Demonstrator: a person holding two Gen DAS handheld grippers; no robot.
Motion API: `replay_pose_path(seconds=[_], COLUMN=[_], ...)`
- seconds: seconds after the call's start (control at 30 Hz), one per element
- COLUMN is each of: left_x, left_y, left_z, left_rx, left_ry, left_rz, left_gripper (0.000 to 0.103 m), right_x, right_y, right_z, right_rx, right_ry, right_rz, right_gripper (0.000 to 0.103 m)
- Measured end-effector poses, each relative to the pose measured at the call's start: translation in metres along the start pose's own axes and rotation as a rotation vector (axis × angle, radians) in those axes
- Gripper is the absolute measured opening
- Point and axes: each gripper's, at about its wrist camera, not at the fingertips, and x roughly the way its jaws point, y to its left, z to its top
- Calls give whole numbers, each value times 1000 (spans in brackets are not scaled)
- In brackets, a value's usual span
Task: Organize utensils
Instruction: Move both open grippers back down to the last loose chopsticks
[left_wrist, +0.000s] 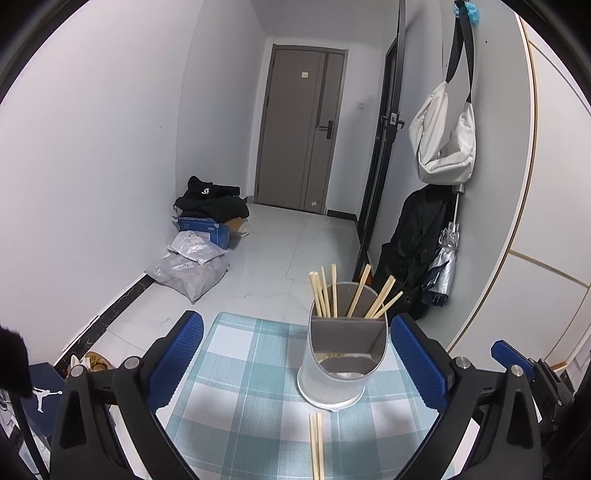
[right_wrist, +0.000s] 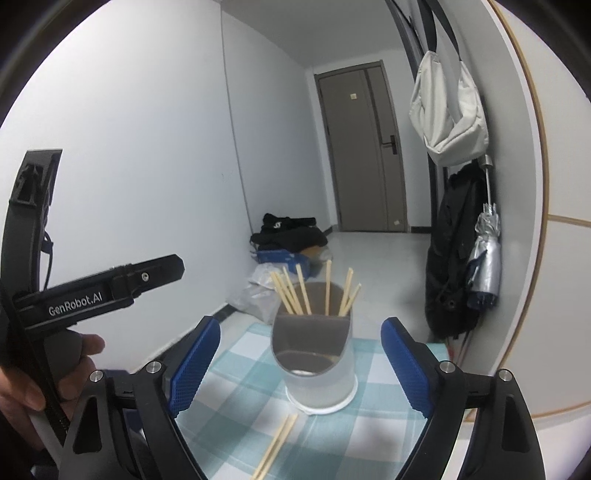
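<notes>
Lower centre, both views: my left gripper (left_wrist: 295, 365) and right gripper (right_wrist: 301, 365) spread wide, nothing between pads. One chopstick pair (left_wrist: 316, 445) flat on checked cloth (left_wrist: 240, 369), touching neither gripper; I judge it still to be stowed. Mid-frame: utensil holder (left_wrist: 341, 365) upright, several chopsticks (left_wrist: 334, 291) standing in rear compartment. Front compartment contents unclear. Pair's near ends cut off by frame edge.

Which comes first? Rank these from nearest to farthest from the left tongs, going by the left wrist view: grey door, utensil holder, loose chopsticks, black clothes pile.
1. Loose chopsticks, on the tablecloth between the left tongs.
2. Utensil holder, just beyond them.
3. Black clothes pile, on the floor, far left.
4. Grey door, at the hallway's end.
</notes>
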Motion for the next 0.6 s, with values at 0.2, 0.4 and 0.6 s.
replay_pose_path(seconds=[0.2, 0.4, 0.6], left_x=[7, 21, 54], left_y=[2, 8, 28], left_z=[-20, -41, -59], left_rx=[9, 10, -45], left_ry=[3, 26, 166], left_rz=[-7, -3, 22], left_gripper=[100, 100, 100], right_x=[6, 17, 39], right_y=[-3, -8, -8], right_z=[-22, -42, -58], right_rx=[10, 19, 27], right_ry=[49, 120, 220], right_rz=[-19, -13, -34], right_gripper=[90, 90, 90])
